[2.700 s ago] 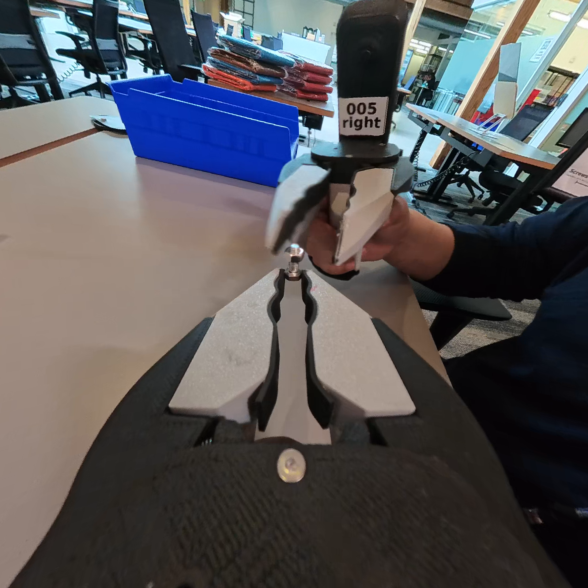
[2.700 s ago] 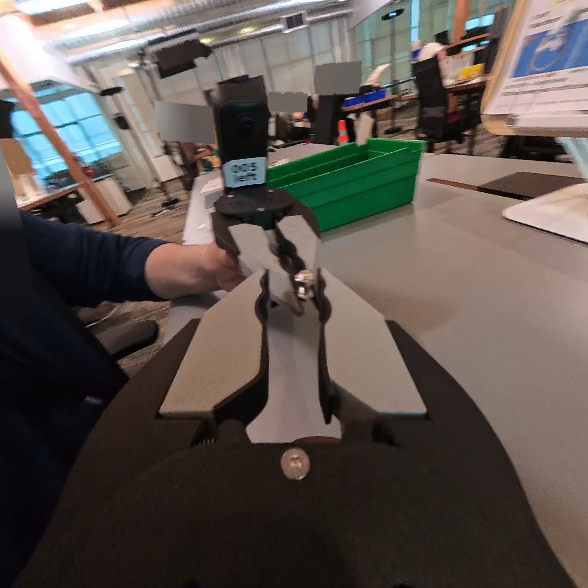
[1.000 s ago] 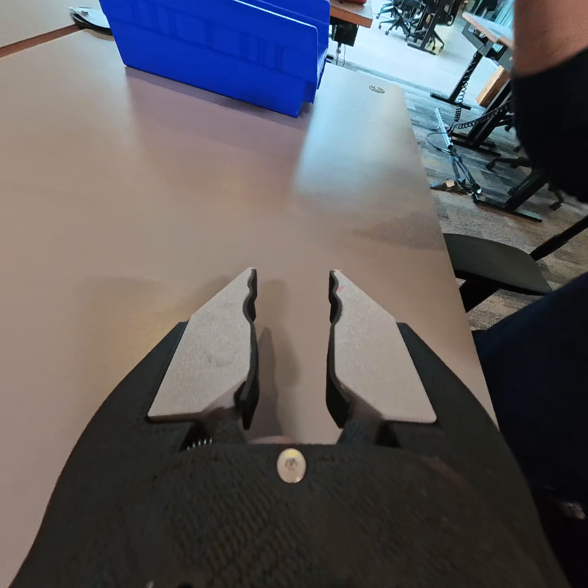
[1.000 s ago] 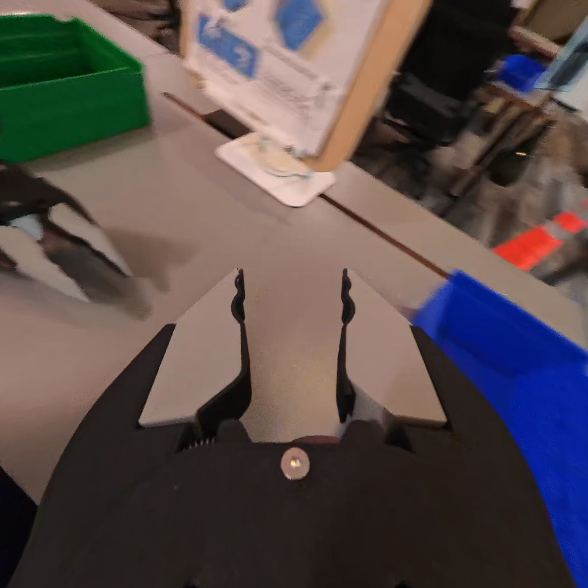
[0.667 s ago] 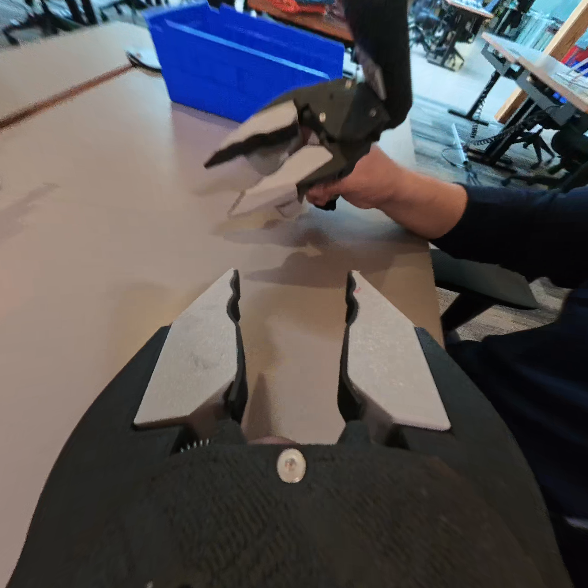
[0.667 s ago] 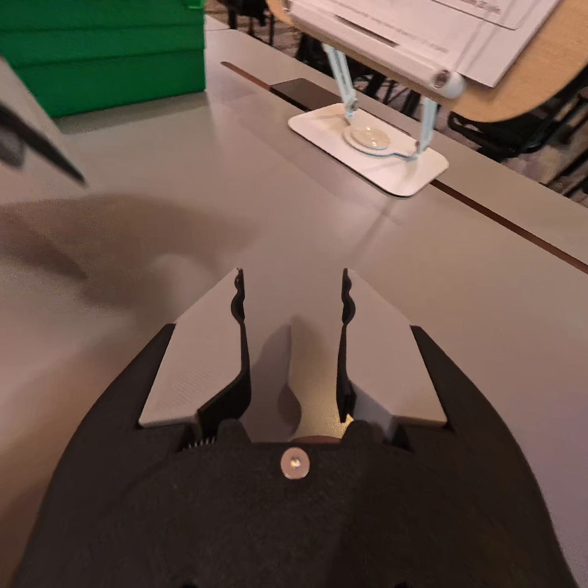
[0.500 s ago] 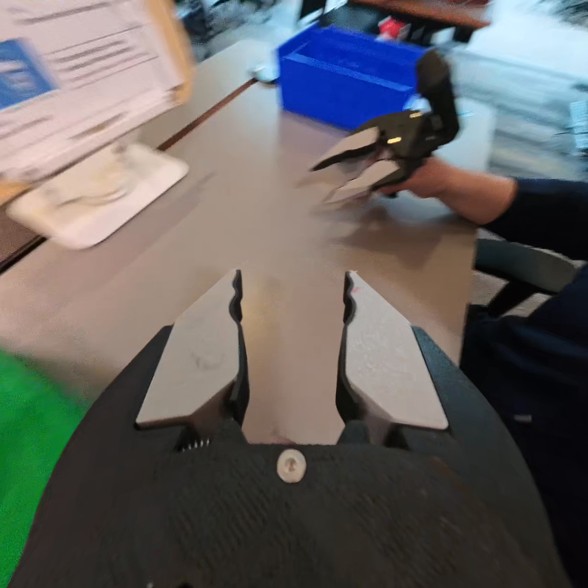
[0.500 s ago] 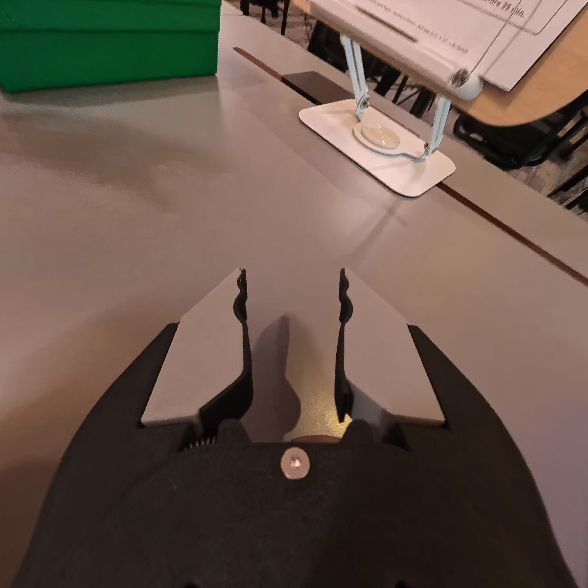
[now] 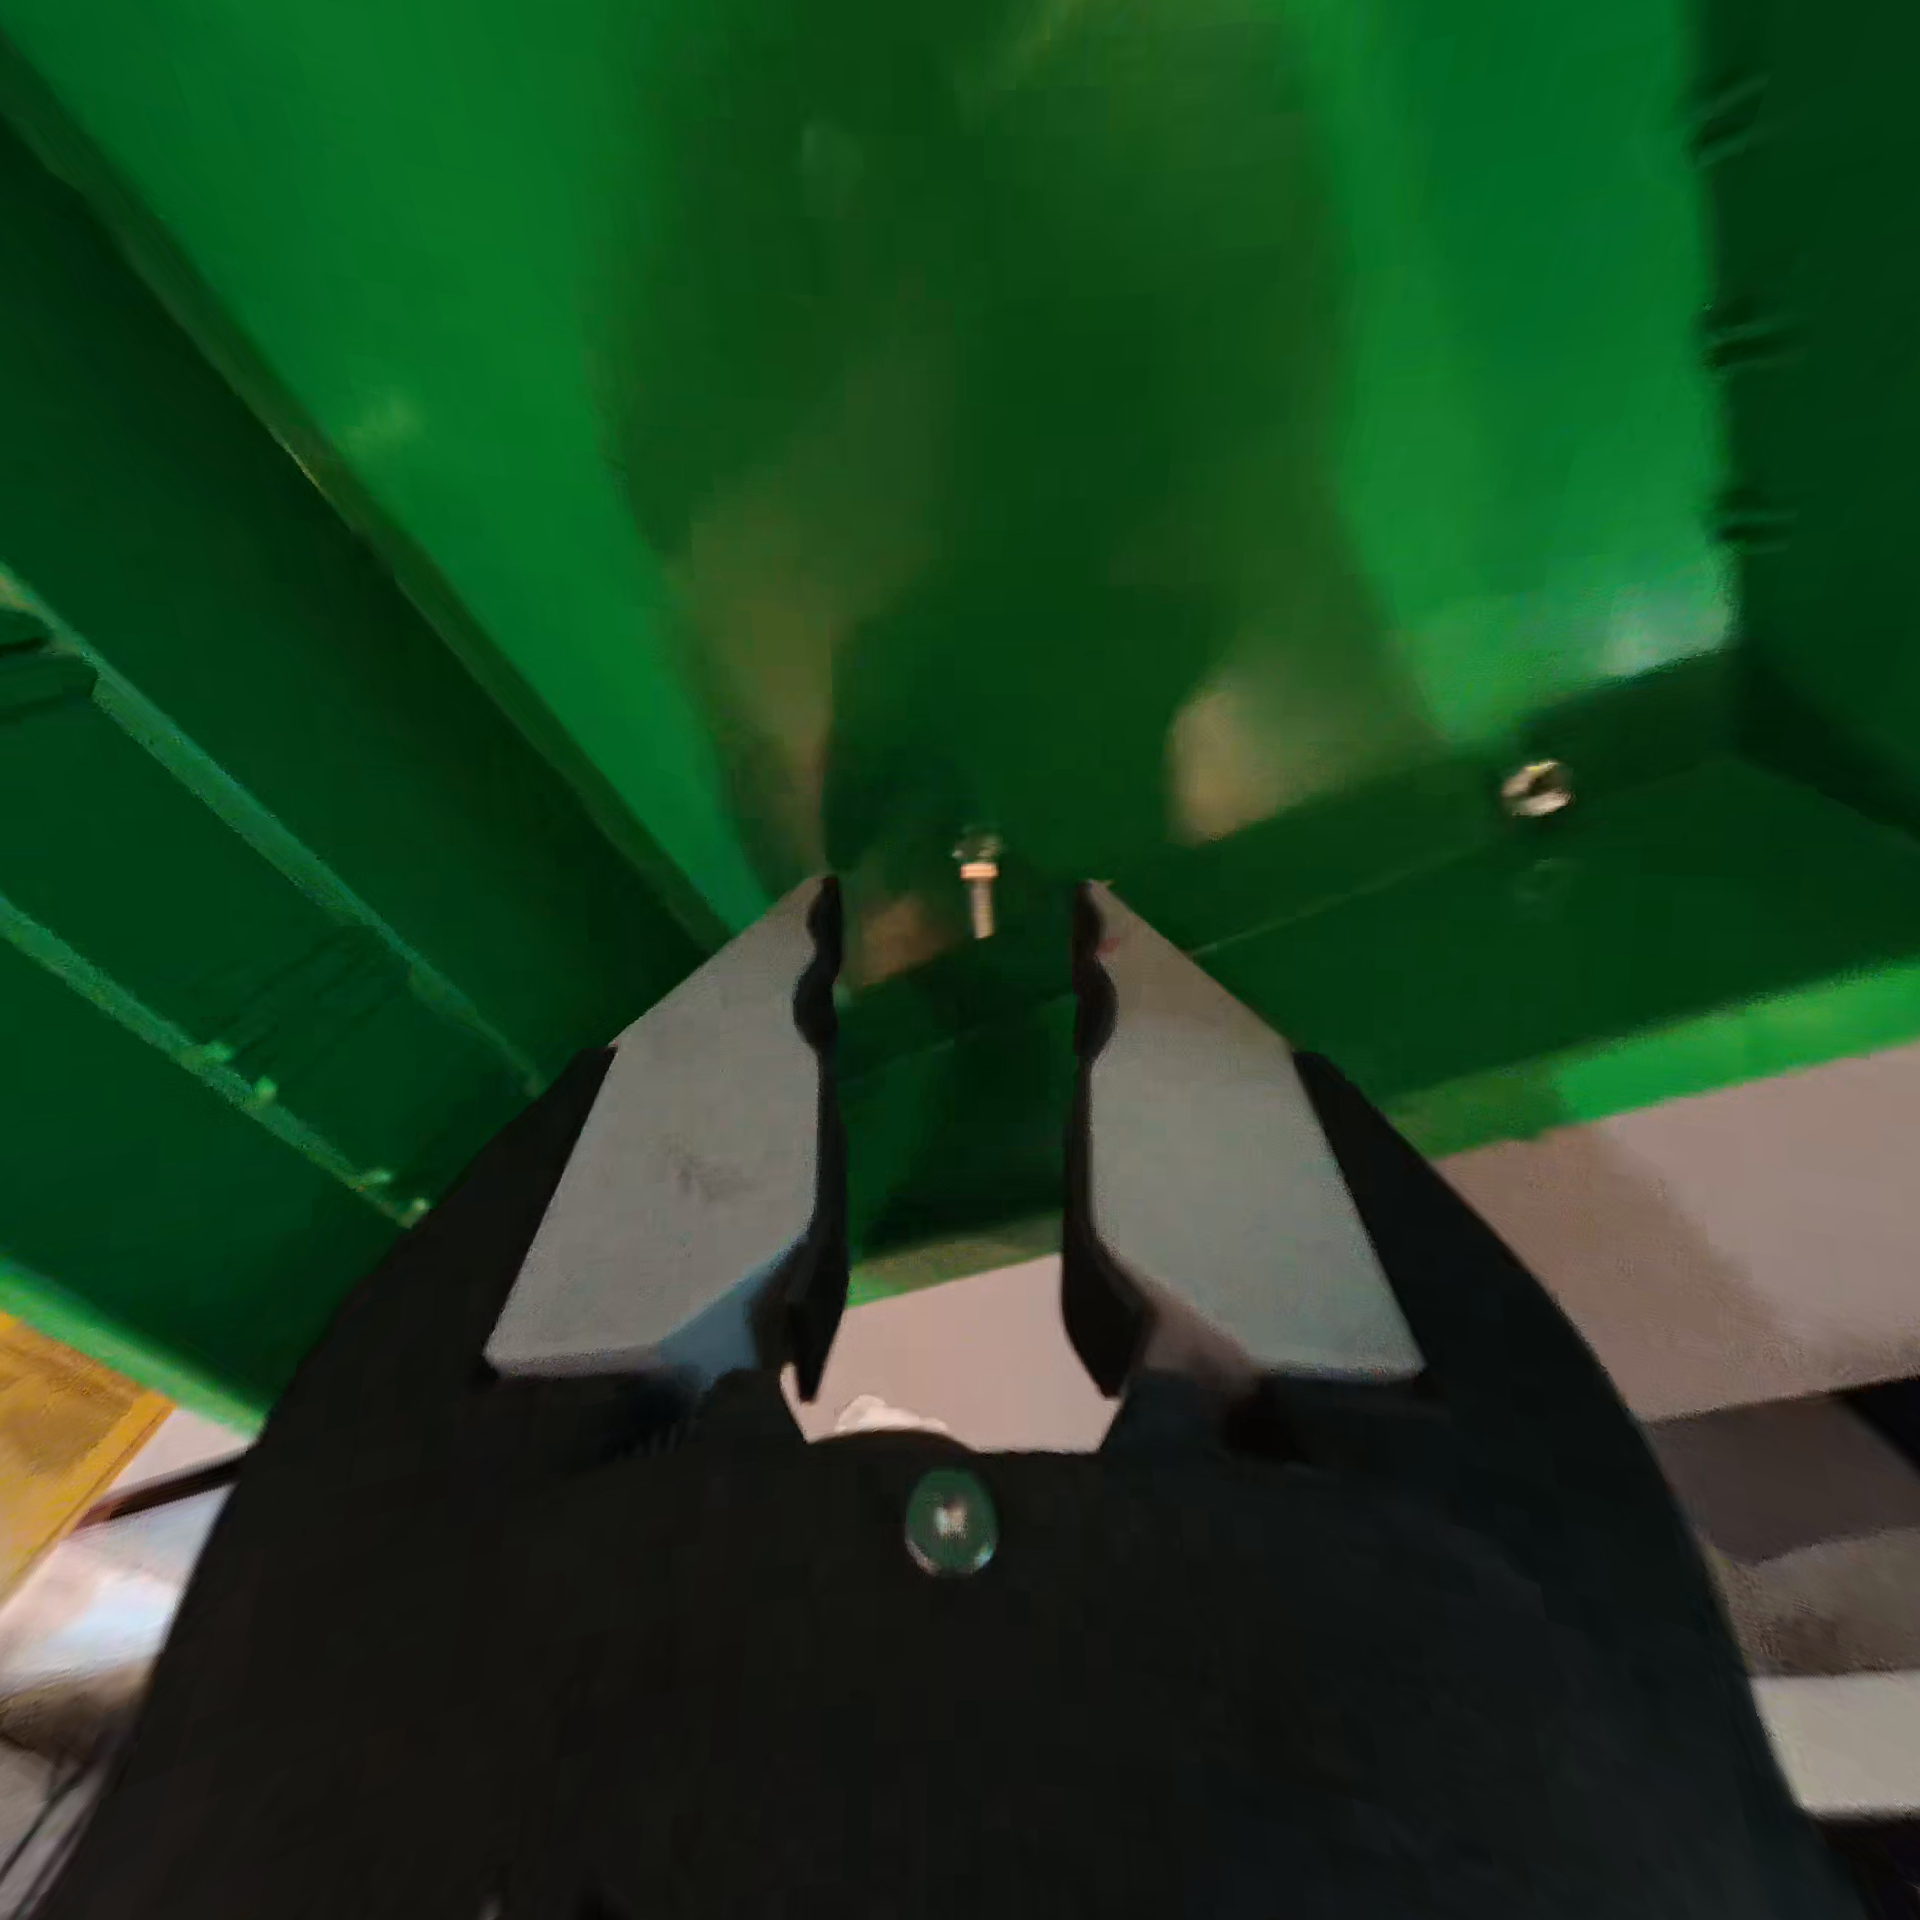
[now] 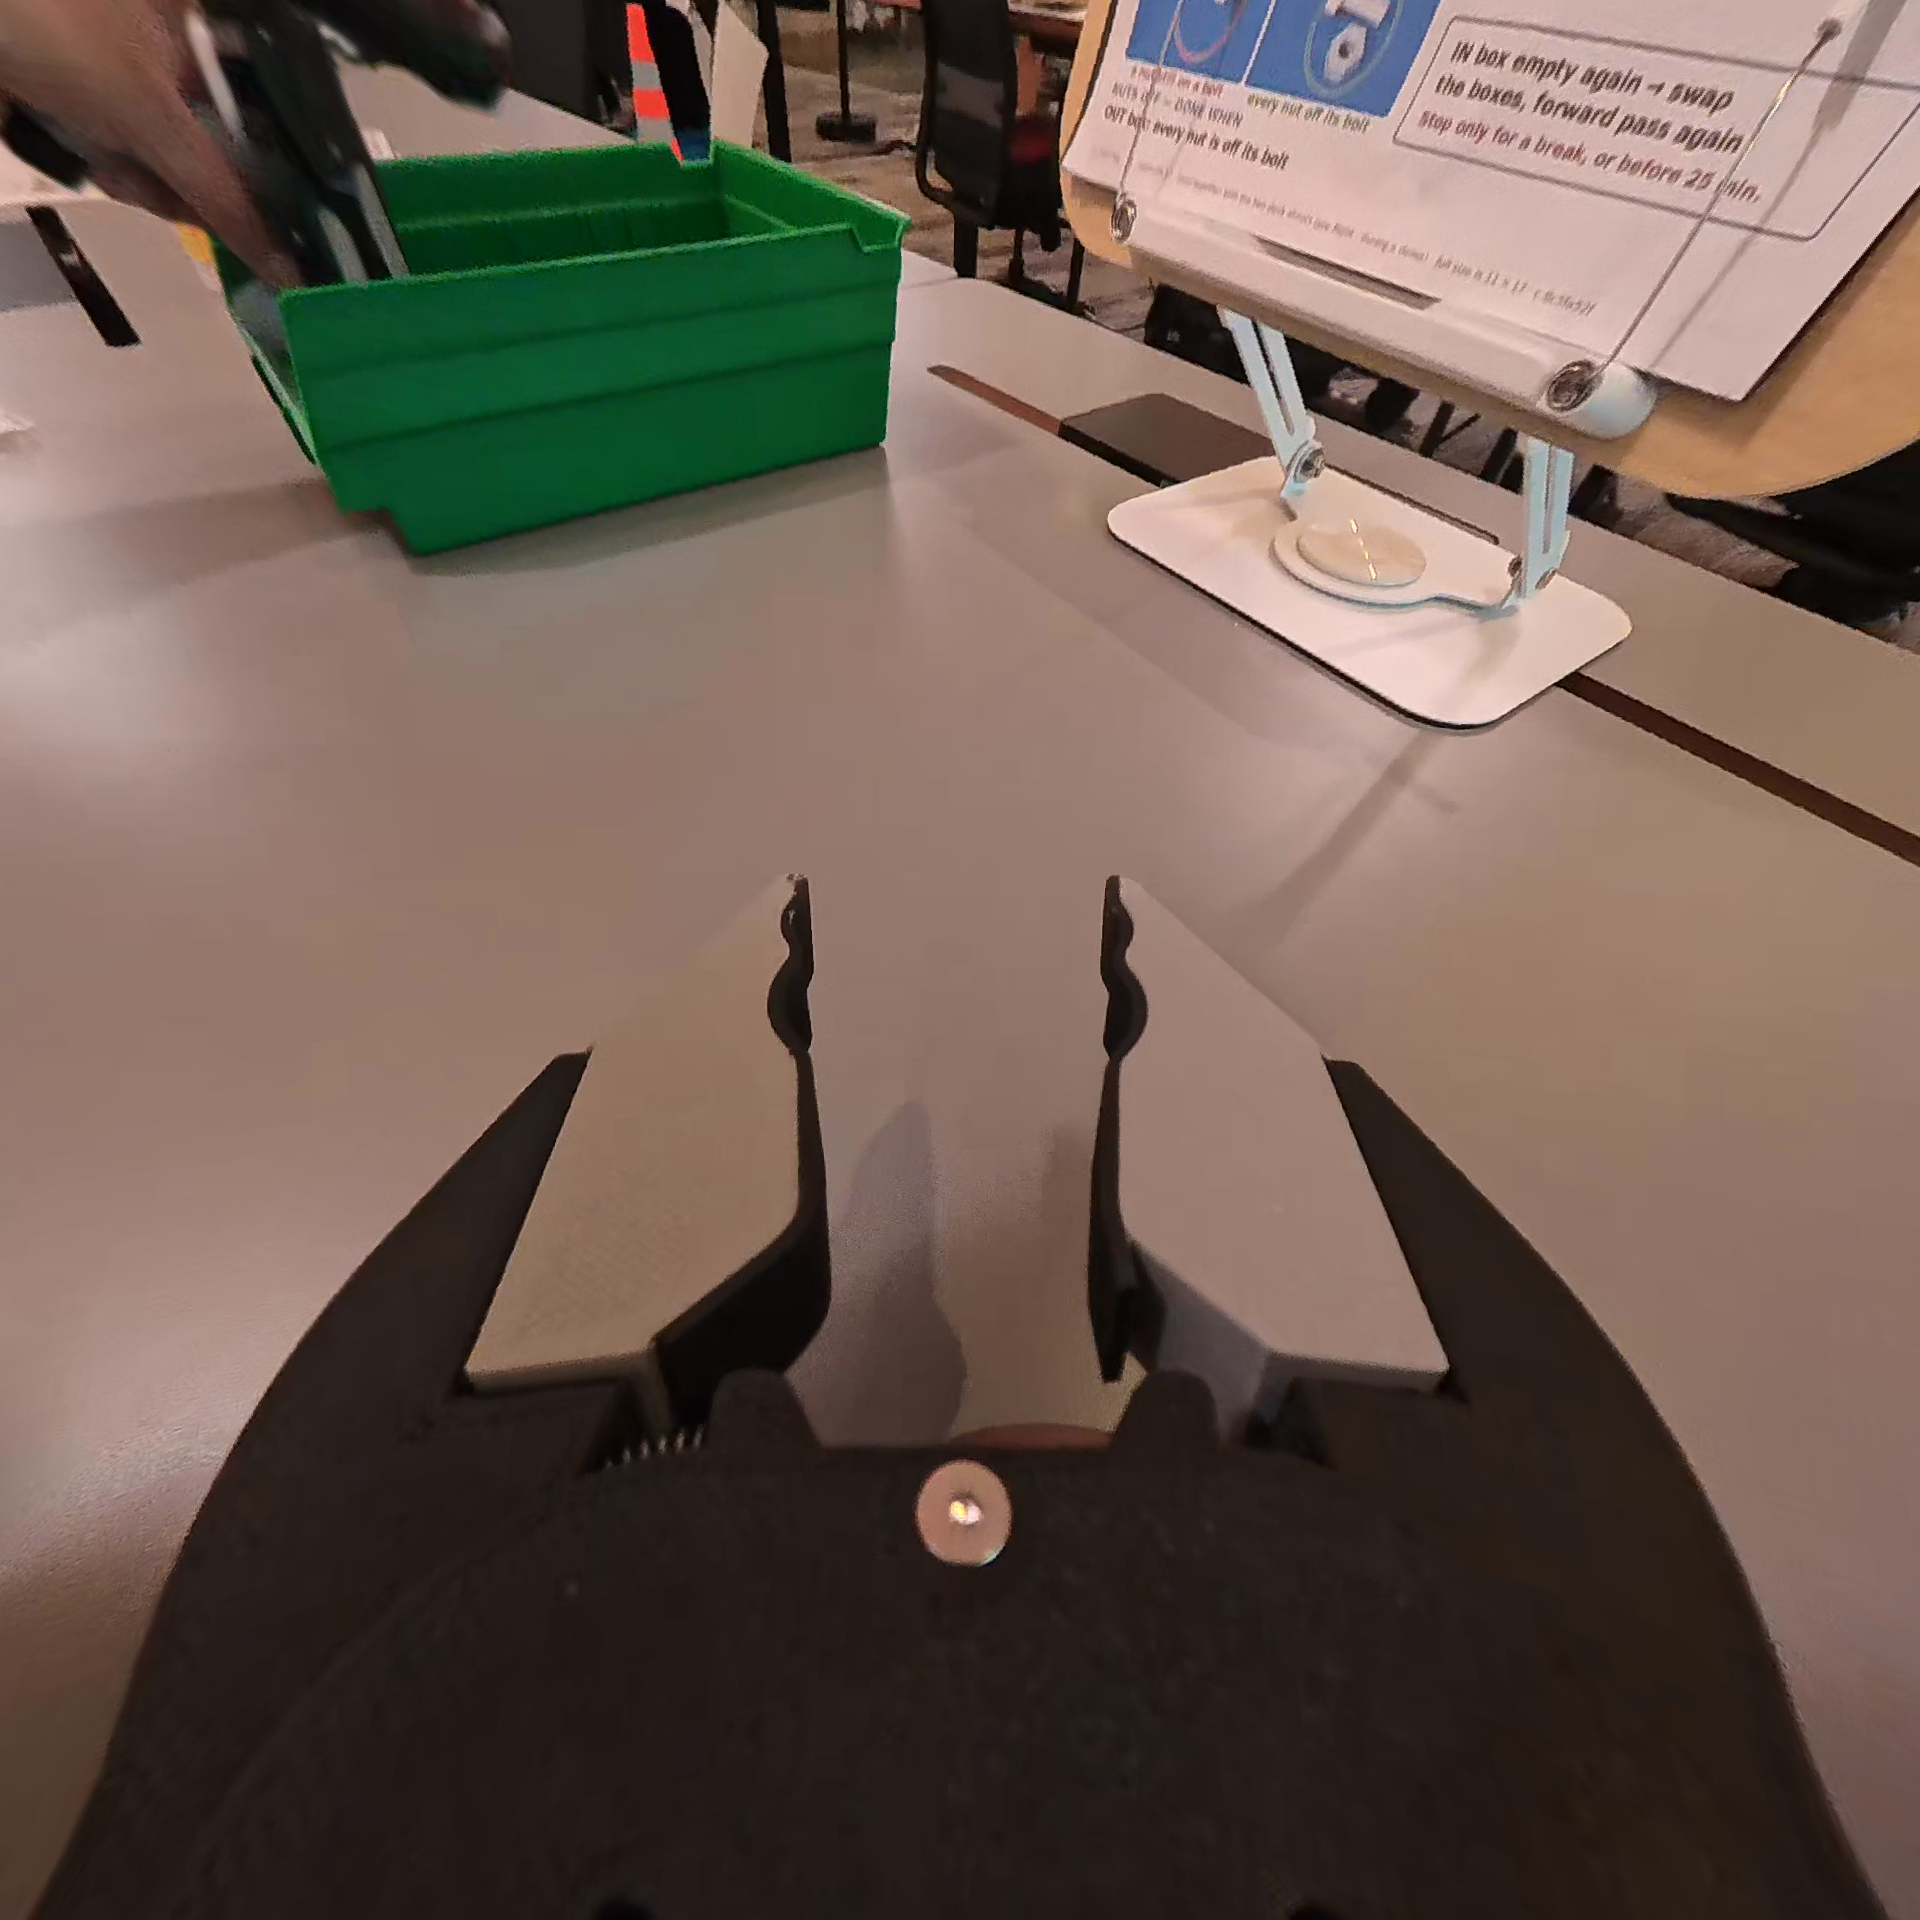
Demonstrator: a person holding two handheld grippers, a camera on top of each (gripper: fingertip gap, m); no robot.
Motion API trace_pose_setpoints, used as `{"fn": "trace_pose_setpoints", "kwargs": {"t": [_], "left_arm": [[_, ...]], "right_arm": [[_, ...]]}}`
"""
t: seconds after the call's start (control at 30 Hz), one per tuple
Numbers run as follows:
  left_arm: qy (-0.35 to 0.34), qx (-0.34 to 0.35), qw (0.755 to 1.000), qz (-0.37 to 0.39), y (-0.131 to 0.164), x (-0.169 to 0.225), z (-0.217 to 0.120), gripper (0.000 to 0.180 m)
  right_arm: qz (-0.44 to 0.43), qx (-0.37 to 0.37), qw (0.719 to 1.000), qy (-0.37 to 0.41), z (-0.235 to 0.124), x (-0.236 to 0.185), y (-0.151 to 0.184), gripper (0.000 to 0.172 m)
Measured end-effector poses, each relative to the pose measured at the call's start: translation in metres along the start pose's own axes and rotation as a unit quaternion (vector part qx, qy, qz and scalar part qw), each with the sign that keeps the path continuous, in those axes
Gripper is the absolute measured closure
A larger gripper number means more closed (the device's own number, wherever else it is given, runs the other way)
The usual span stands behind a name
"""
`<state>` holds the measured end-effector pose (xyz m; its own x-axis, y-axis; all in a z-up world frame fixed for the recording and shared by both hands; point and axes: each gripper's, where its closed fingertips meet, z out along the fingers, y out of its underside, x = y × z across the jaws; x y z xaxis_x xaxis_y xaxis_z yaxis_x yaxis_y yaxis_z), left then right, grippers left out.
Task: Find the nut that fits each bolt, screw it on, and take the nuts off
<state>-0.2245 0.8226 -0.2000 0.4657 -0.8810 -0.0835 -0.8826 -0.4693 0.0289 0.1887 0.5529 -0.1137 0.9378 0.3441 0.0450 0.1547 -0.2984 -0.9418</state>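
Bolt (image 9: 978,883) lies just beyond the open, bare left tool (image 9: 951,904), untouched.

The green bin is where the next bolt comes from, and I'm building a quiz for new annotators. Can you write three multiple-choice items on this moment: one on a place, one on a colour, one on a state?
1. Where does the bolt with a nut on it lie?
A. On the bare table
B. Inside the green bin
C. On the white stand base

2. What colour is the bin that the left gripper reaches into?
A. Red
B. Yellow
C. Green

3. How do the right gripper's fingers stand?
A. Apart, nothing between them
B. Shut on a bolt
C. Shut on a nut

Answers:
1 B: the bolt lies on the floor of the green bin, just ahead of the left gripper, whose fingers are apart.
2 C: the bin's walls are green in both views.
3 A: the right gripper shows only bare table between its fingers.
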Motion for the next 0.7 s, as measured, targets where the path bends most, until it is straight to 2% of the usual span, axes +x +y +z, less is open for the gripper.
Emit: {"fn": "trace_pose_setpoints", "kwargs": {"t": [0.03,0.1,0.2,0.23,0.27,0.3,0.33,0.4,0.47,0.5,0.57,0.6,0.63,0.67,0.7], "left_arm": [[0.006,-0.005,1.000,-0.005,-0.003,-0.001,0.002,0.155],[0.009,-0.008,1.000,-0.004,-0.007,-0.001,0.002,0.172],[-0.001,-0.016,1.000,0.027,-0.007,0.002,-0.001,0.173],[-0.018,0.010,0.999,0.034,-0.015,-0.001,-0.010,0.173],[-0.039,0.063,0.997,0.038,-0.031,-0.004,-0.029,0.173],[-0.049,0.144,0.988,0.032,-0.051,-0.003,-0.058,0.173],[-0.037,0.244,0.969,0.023,-0.073,0.009,-0.096,0.173],[0.052,0.424,0.903,0.036,-0.103,0.066,-0.179,0.174],[0.122,0.534,0.832,0.090,-0.118,0.142,-0.235,0.174],[0.144,0.558,0.808,0.125,-0.126,0.182,-0.245,0.174],[0.165,0.569,0.787,0.171,-0.149,0.257,-0.233,0.174],[0.182,0.560,0.786,0.191,-0.160,0.294,-0.213,0.174],[0.203,0.526,0.798,0.214,-0.167,0.329,-0.183,0.174],[0.205,0.482,0.820,0.231,-0.173,0.356,-0.146,0.174],[0.188,0.448,0.838,0.247,-0.179,0.373,-0.112,0.174]], "right_arm": [[0.001,0.006,1.000,-0.002,-0.003,0.000,-0.002,0.119],[-0.001,0.019,1.000,-0.004,-0.009,-0.002,-0.008,0.122],[-0.004,0.033,0.999,-0.013,-0.014,-0.006,-0.012,0.127],[-0.005,0.032,0.999,-0.015,-0.015,-0.007,-0.011,0.127],[-0.005,0.030,0.999,-0.016,-0.016,-0.008,-0.010,0.127],[-0.005,0.030,0.999,-0.016,-0.016,-0.008,-0.009,0.127],[-0.003,0.033,0.999,-0.021,-0.017,-0.010,-0.009,0.126],[0.008,0.046,0.998,-0.053,-0.017,-0.022,-0.012,0.127],[0.024,0.056,0.993,-0.102,-0.016,-0.040,-0.015,0.127],[0.030,0.057,0.990,-0.129,-0.015,-0.050,-0.016,0.127],[0.028,0.055,0.987,-0.151,-0.012,-0.060,-0.018,0.127],[0.019,0.053,0.988,-0.147,-0.012,-0.060,-0.019,0.127],[0.008,0.051,0.990,-0.132,-0.012,-0.056,-0.020,0.126],[-0.002,0.051,0.993,-0.110,-0.014,-0.048,-0.021,0.126],[-0.006,0.054,0.994,-0.092,-0.018,-0.042,-0.023,0.127]]}}
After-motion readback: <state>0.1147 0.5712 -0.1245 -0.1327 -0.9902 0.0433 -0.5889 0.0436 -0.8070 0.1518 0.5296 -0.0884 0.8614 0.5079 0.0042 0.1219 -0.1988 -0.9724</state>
